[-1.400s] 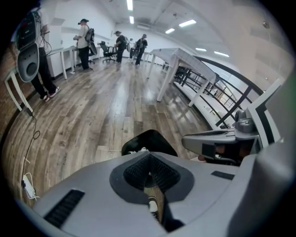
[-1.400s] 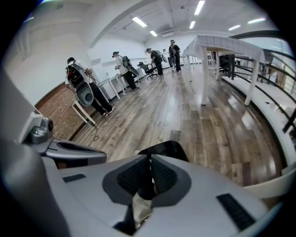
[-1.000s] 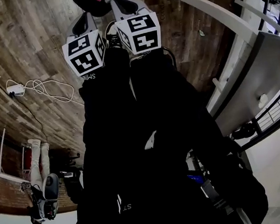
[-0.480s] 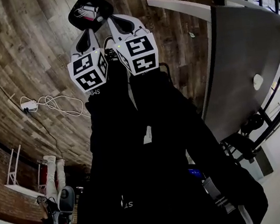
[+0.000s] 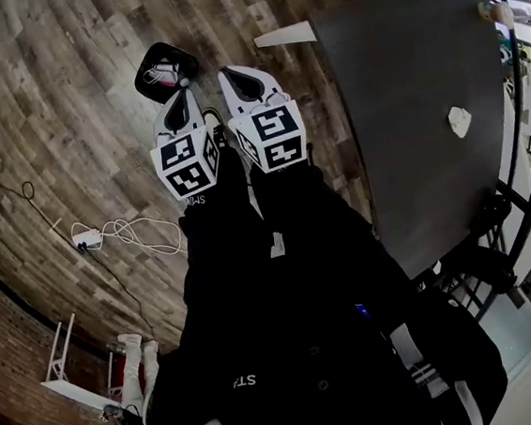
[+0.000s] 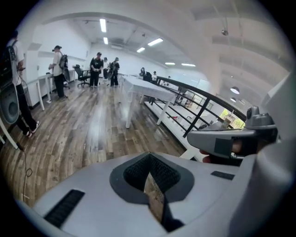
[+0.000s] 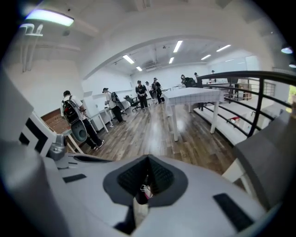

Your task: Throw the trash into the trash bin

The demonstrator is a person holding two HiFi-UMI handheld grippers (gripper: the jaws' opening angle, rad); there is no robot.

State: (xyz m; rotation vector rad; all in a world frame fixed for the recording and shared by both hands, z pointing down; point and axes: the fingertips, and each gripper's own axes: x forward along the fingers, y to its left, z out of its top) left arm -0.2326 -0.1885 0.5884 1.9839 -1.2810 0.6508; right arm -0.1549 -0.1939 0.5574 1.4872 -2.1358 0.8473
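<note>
Grippers have risen; trash bin now fully in view beyond them, its trash too small to identify. Left gripper and right gripper: jaws pressed together, empty. Crumpled paper on table.

Pale letters "ST", upside down, on the person's black clothing, tiny print under the left marker cube, too small to read.
</note>
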